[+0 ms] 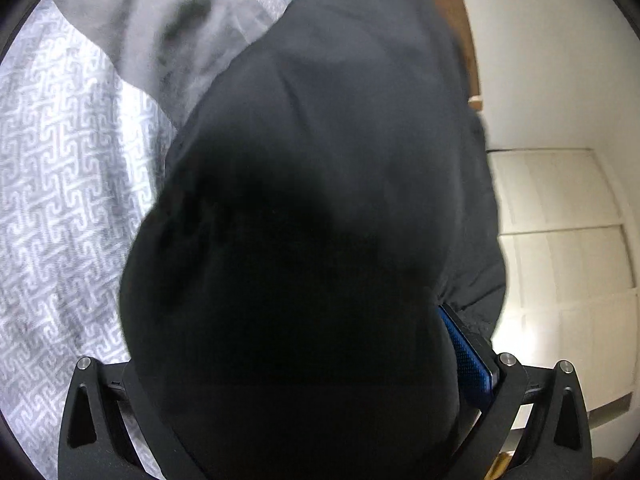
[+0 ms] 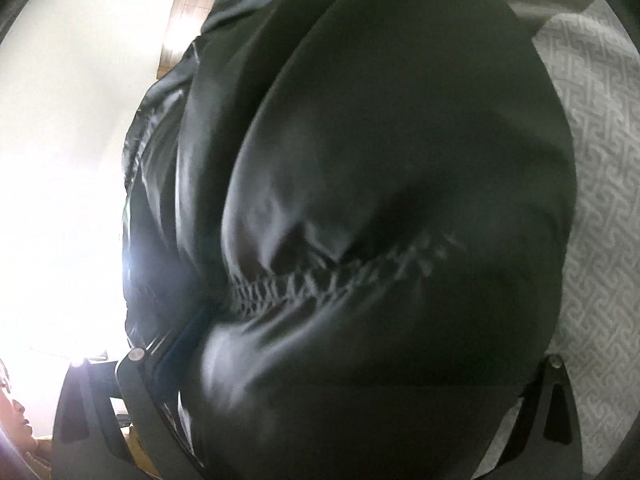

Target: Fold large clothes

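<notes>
Black garment drapes over both claws (fingertips hidden), above patterned bedspread

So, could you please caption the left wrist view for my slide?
Left gripper clamps a bulky black fabric garment above a grey-and-white patterned bedspread.

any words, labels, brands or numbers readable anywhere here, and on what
None can be read.
Black garment: no label or print shows in either view; the stitched seam is thread, not letters.
Bedspread: a woven key pattern only, no text.
Blue pad on the left tongs: dotted texture, no marking.
</notes>
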Motion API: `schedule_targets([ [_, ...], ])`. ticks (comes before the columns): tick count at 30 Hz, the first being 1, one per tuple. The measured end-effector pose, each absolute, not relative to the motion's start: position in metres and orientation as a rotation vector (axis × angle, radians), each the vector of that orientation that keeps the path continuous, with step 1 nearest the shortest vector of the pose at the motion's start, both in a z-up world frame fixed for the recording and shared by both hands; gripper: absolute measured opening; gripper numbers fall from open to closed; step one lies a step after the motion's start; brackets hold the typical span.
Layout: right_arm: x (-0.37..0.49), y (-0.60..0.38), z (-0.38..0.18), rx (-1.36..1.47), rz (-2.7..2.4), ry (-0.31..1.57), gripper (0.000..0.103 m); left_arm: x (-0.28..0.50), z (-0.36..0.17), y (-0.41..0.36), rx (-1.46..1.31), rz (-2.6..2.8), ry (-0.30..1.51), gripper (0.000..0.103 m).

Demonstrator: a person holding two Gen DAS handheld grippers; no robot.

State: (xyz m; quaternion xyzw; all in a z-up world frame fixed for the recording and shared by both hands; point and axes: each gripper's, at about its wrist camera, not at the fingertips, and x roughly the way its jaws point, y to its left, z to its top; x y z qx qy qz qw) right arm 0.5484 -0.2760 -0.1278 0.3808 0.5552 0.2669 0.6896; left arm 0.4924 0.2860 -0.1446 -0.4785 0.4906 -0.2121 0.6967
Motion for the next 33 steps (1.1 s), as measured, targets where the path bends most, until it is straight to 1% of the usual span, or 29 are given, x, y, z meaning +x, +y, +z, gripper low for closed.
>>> schedule_targets([
  [3,0.55,-0.272,-0.132,0.848,0.587,1.237,0.103,0.495,-0.144,0.275,-1.026,-0.443,1.12,0.102],
  [7,0.548,-0.266,-0.135,0.838,0.563,1.22,0.103,0.49,-0.14,0.266,-1.004,-0.408,1.106,0.101],
  [9,0.546,-0.261,-0.135,0.833,0.549,1.212,0.103,0.49,-0.138,0.253,-0.995,-0.404,1.092,0.09],
  [11,0.541,-0.253,-0.134,0.824,0.542,1.211,0.103,0.485,-0.136,0.247,-1.03,-0.422,1.06,0.066],
  [12,0.54,-0.254,-0.132,0.827,0.543,1.217,0.103,0.483,-0.134,0.243,-1.034,-0.424,1.047,0.061],
  [14,0.541,-0.253,-0.131,0.832,0.549,1.23,0.103,0.479,-0.127,0.235,-1.032,-0.43,1.017,0.044],
  [16,0.542,-0.247,-0.127,0.82,0.547,1.224,0.101,0.474,-0.12,0.229,-1.034,-0.43,0.987,0.037],
  [17,0.54,-0.243,-0.123,0.808,0.556,1.214,0.09,0.475,-0.115,0.224,-1.034,-0.428,0.976,0.033],
  [18,0.538,-0.239,-0.12,0.809,0.567,1.202,0.073,0.474,-0.112,0.222,-1.034,-0.427,0.967,0.031],
  [19,0.537,-0.237,-0.116,0.815,0.578,1.187,0.065,0.472,-0.108,0.22,-1.035,-0.428,0.955,0.029],
  [20,0.536,-0.236,-0.112,0.808,0.582,1.176,0.054,0.47,-0.101,0.218,-1.032,-0.432,0.938,0.027],
  [21,0.536,-0.232,-0.105,0.781,0.587,1.165,0.046,0.469,-0.096,0.216,-1.027,-0.435,0.926,0.026],
  [24,0.535,-0.219,-0.083,0.7,0.596,1.125,0.033,0.468,-0.077,0.213,-1.016,-0.447,0.891,0.024],
  [27,0.533,-0.207,-0.061,0.644,0.606,1.078,0.028,0.468,-0.055,0.216,-1.003,-0.464,0.858,0.023],
  [33,0.524,-0.184,-0.02,0.575,0.633,0.974,0.024,0.462,-0.013,0.217,-0.963,-0.508,0.79,0.022],
])
